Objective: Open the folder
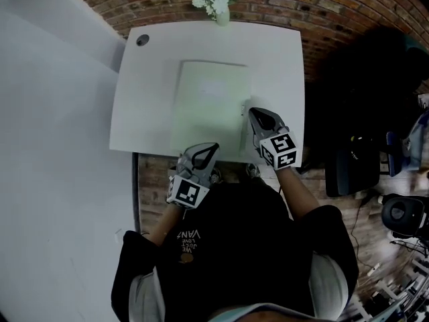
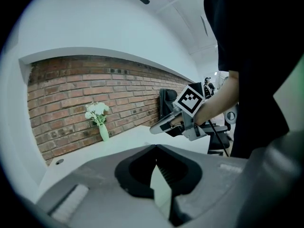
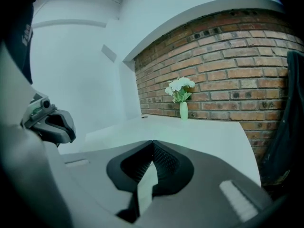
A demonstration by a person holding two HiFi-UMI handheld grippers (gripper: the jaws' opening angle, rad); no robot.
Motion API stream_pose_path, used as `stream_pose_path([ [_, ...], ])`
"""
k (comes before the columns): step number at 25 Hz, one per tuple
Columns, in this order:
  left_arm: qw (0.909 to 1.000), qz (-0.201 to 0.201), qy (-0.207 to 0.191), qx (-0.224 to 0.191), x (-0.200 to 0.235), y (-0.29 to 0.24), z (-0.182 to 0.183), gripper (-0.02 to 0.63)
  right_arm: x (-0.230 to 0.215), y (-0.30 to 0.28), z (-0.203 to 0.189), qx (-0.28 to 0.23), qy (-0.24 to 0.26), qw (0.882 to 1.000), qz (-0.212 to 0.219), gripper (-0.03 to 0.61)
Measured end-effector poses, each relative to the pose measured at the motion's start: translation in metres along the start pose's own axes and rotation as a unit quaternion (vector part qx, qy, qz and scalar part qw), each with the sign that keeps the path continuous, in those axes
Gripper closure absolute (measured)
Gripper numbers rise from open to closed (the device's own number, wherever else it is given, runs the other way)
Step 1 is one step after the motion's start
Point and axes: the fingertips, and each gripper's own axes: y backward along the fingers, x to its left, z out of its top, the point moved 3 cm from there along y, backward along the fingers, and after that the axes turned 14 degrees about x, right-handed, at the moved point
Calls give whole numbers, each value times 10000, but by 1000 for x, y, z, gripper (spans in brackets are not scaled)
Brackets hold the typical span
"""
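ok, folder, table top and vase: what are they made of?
folder: probably card or thin plastic, pale green, matt, lying flat.
table: white laminate or painted board, smooth, no grain showing.
vase: likely ceramic or plastic, pale green, opaque; too small to tell.

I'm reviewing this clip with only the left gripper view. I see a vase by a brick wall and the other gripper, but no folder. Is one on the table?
Observer: Yes. The head view shows a pale folder lying flat, apparently closed, in the middle of the white table.
Operator: Where is the right gripper relative to it?
Observer: The right gripper has its tip at the folder's right edge; I can't tell whether it touches.
Operator: Are its jaws holding anything?
Observer: No. The right gripper view shows its jaws together with nothing between them.
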Motion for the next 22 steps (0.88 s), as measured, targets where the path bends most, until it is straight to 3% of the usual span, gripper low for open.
stream_pose_path([
  [8, 9993, -123, -190, 312, -11, -6, -12, 595, -10, -23, -10, 315, 86, 9995, 52, 578],
  [22, 9929, -290, -811, 823, -29, -21, -32, 433, -10, -38, -32, 781, 87, 9968, 173, 578],
])
